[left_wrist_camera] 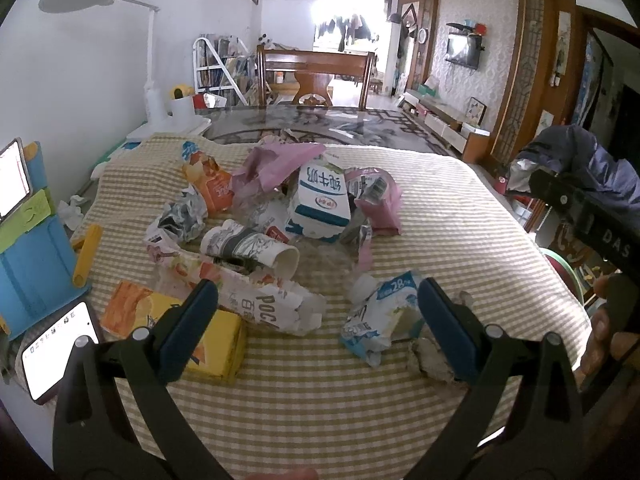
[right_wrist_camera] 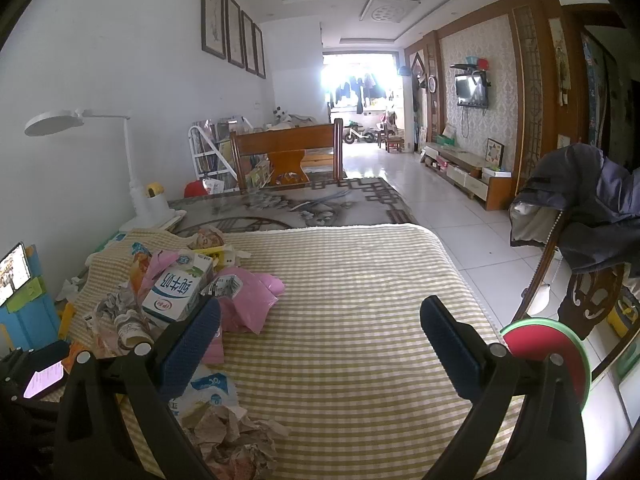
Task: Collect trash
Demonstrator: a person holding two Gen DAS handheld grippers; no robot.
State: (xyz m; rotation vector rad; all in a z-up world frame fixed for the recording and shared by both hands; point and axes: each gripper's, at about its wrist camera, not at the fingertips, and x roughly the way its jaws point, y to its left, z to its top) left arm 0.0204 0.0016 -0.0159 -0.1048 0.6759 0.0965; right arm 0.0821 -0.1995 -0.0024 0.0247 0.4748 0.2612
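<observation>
A heap of trash lies on the yellow checked tablecloth (left_wrist_camera: 440, 208): a white and blue milk carton (left_wrist_camera: 320, 200), pink plastic wrappers (left_wrist_camera: 276, 160), a paper cup (left_wrist_camera: 256, 246) on its side, a white snack wrapper (left_wrist_camera: 264, 300), a yellow and orange box (left_wrist_camera: 216, 336), a crumpled blue and white packet (left_wrist_camera: 380, 316) and a crumpled brown paper (left_wrist_camera: 430, 360). My left gripper (left_wrist_camera: 318, 302) is open and empty, just above the near edge of the heap. My right gripper (right_wrist_camera: 320, 322) is open and empty over bare cloth, right of the carton (right_wrist_camera: 178, 290) and pink wrappers (right_wrist_camera: 248, 300). Crumpled paper (right_wrist_camera: 232, 436) lies below it.
A blue stand (left_wrist_camera: 32, 264) with a phone (left_wrist_camera: 56, 356) sits at the left edge. A white desk lamp (left_wrist_camera: 152, 92) stands at the back left. A chair with a dark jacket (right_wrist_camera: 588, 216) and a red and green round object (right_wrist_camera: 548, 348) stand to the right.
</observation>
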